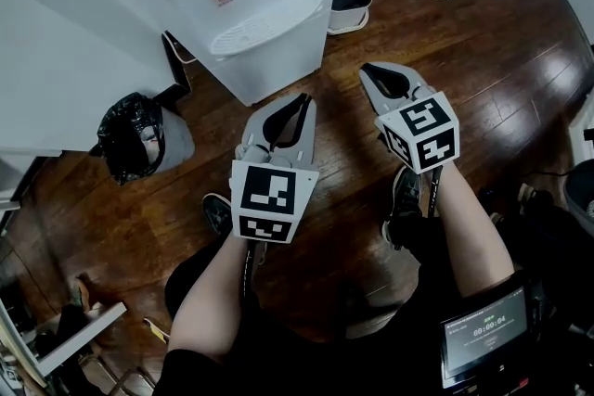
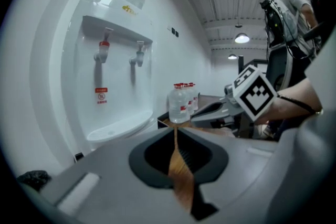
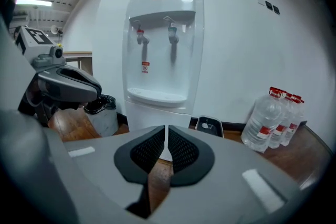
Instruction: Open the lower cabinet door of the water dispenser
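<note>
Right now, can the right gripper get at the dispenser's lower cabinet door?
Probably yes. The lower cabinet door sits straight ahead of the right gripper, with only wood floor between them; the left gripper is off to one side. The right jaws are shut, though, and no handle shows.

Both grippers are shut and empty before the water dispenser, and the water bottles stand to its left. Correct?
No: the water bottles stand to the right of the water dispenser, as the right gripper view shows. The left gripper and right gripper are indeed shut and empty.
</note>
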Available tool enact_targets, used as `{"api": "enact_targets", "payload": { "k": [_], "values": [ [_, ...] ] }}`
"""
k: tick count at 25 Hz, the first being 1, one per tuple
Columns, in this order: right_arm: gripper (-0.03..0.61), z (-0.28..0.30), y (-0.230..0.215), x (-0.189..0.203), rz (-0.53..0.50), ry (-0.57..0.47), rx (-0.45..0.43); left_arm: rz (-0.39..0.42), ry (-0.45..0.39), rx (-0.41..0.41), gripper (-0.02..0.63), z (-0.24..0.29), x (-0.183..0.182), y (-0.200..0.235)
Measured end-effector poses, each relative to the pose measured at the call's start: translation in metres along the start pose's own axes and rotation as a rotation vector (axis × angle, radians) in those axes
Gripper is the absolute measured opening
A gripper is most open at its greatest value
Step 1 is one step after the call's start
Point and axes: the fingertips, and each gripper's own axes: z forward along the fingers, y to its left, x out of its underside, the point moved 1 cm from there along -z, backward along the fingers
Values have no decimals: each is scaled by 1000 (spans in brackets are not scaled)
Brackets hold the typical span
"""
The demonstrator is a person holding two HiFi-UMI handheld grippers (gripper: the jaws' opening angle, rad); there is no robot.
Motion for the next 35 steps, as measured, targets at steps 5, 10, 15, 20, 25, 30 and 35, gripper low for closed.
{"api": "enact_targets", "payload": {
  "k": [5, 10, 15, 20, 25, 30, 35],
  "values": [
    [96, 33, -12, 2, 24, 40, -31, 29, 7, 37, 49, 19, -6, 5],
    [130, 71, -19, 13, -21, 112, -83, 48, 84, 108, 78, 43, 8, 9],
    [179, 112, -29, 37, -36, 204, -132, 145, 205, 166, 107, 62, 33, 11],
    [206, 144, -48, 42, 33, 228, -148, 154, 233, 198, 106, 77, 32, 15],
    [327, 169, -52, 51, -71, 274, -178, 153, 279, 219, 107, 86, 35, 18],
    [383, 193, -54, 52, -145, 303, -211, 184, 345, 251, 106, 96, 45, 22],
    [385, 218, -56, 59, -206, 332, -232, 211, 387, 296, 106, 98, 50, 25]
  ]
}}
